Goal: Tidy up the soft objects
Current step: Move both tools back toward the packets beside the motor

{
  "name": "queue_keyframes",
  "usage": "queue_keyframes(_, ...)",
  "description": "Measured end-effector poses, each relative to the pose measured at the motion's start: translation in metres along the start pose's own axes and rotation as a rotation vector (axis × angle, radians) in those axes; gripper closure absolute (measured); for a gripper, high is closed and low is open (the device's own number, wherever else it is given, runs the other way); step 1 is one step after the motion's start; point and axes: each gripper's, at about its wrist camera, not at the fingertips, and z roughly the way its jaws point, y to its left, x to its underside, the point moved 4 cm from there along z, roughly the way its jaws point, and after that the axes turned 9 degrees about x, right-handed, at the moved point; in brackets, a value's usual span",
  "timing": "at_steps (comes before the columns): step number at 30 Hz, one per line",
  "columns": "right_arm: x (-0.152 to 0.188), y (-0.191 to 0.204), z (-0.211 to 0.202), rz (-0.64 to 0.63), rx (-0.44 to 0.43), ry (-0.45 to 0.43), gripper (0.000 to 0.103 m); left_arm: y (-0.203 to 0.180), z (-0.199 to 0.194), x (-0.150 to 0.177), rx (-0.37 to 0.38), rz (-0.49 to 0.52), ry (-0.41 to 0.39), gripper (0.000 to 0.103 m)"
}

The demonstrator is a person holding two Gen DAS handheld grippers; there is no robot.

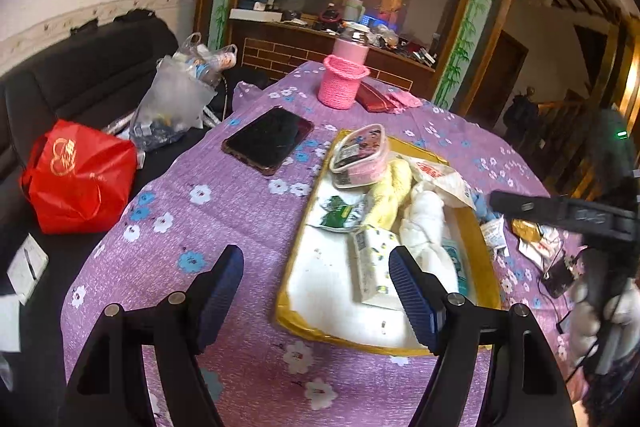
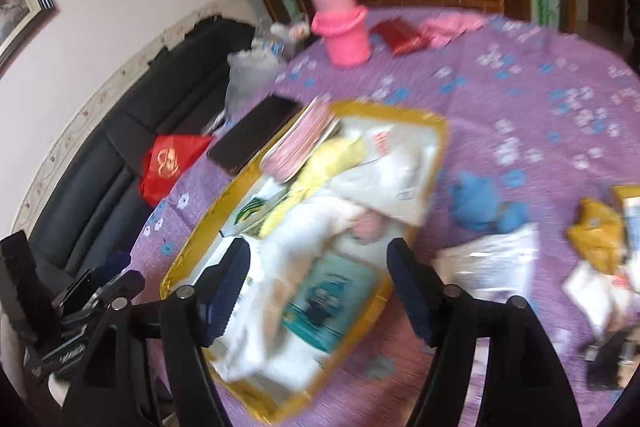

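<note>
Left gripper (image 1: 316, 291): jaws spread wide, nothing between the pads, hovering over the purple floral tablecloth (image 1: 224, 211) at the near end of the gold-rimmed tray (image 1: 294, 323). The tray sits just ahead and to the right of it; its right finger overlaps the tray's near part.

Right gripper (image 2: 318, 287): jaws apart, pads pressing nothing, above the tray's near end. That view is motion-blurred. Directly between and beyond its fingers: a white cloth bundle (image 2: 316, 223) and a teal-printed packet (image 2: 324, 303), both lying in the tray.

Further ahead in the tray: yellow cloth (image 1: 390, 191), pink-edged pouch (image 1: 360, 155) at the far corner, white plastic bag (image 1: 440, 179).

Outside the tray, right of the right gripper: blue soft toy (image 2: 480, 207) and a yellow wrapper (image 2: 596, 231) on the cloth.

Ahead-left of the left gripper: dark phone (image 1: 268, 141). Far ahead: pink knitted basket (image 1: 342, 85).
</note>
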Motion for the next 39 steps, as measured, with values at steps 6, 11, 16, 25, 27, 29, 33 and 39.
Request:
queue_keyframes(6,0.013,-0.05,-0.066,-0.04,0.137,-0.132,0.02,-0.038,-0.002,-0.002,0.016,0.075,0.016,0.024)
queue_keyframes(11,0.022,-0.111,-0.103,-0.047,0.285,-0.145,0.019,-0.078,-0.001,-0.009,0.05,0.13,0.014,0.024)
queue_keyframes(16,0.025,-0.179,-0.118,0.065,0.35,-0.165,0.019,-0.121,0.015,-0.008,0.095,0.213,0.055,0.024)
queue_keyframes(25,0.037,-0.301,-0.095,0.39,0.346,-0.187,0.019,-0.196,0.057,-0.002,0.201,0.356,0.186,0.024)
queue_keyframes(27,0.042,-0.326,-0.086,0.452,0.354,-0.188,0.02,-0.215,0.072,-0.006,0.237,0.362,0.222,0.024)
queue_keyframes(29,0.048,-0.343,-0.08,0.494,0.362,-0.194,0.02,-0.231,0.089,-0.012,0.266,0.352,0.252,0.024)
queue_keyframes(33,0.057,-0.364,-0.072,0.54,0.353,-0.219,0.02,-0.258,0.126,-0.022,0.258,0.356,0.28,0.024)
queue_keyframes(39,0.057,-0.374,-0.077,0.564,0.392,-0.259,0.02,-0.285,0.178,-0.029,0.243,0.38,0.324,0.024)
